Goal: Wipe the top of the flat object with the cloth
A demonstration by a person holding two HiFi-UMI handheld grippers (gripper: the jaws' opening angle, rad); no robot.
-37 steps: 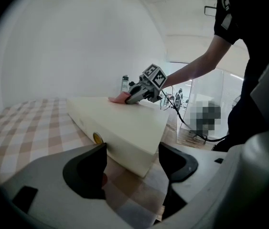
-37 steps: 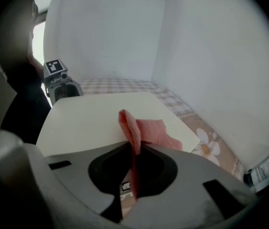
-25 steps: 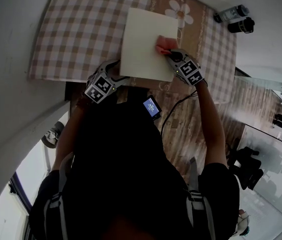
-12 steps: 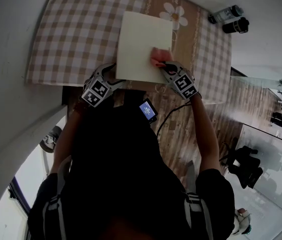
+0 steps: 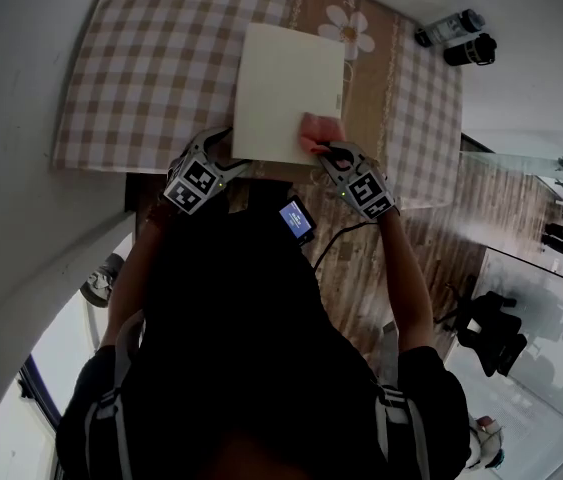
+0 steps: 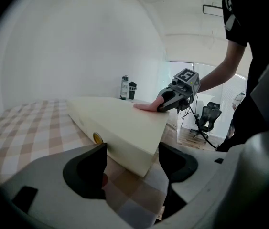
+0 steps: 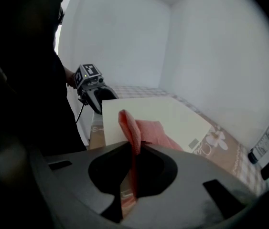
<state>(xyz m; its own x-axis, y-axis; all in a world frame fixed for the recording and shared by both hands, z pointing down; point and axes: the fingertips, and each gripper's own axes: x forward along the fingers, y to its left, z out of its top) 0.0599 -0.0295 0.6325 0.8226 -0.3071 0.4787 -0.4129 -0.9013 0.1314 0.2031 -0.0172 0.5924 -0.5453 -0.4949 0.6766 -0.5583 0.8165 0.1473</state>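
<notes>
Pink cloth wiping toward the near edge of the flat object

Head view: the flat object [image 5: 286, 83] lies at the table's [image 5: 151, 68] near edge. Since half a second ago the cloth [image 5: 319, 128] has slid nearer the object's near edge.
Left gripper view: the left gripper [image 6: 132, 159] gapes, straddling the near-left corner. The object looks stiff and light, best steadied there.
Right gripper view: the right gripper [image 7: 133, 168] pinches the soft, limp cloth by a fold.

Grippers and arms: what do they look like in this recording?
The left gripper and right gripper are grey shells, each carrying a cube of black-and-white square markers. Their fingers are black and rounded. A black cable trails from the right one. The person wears a black short-sleeved top.
</notes>
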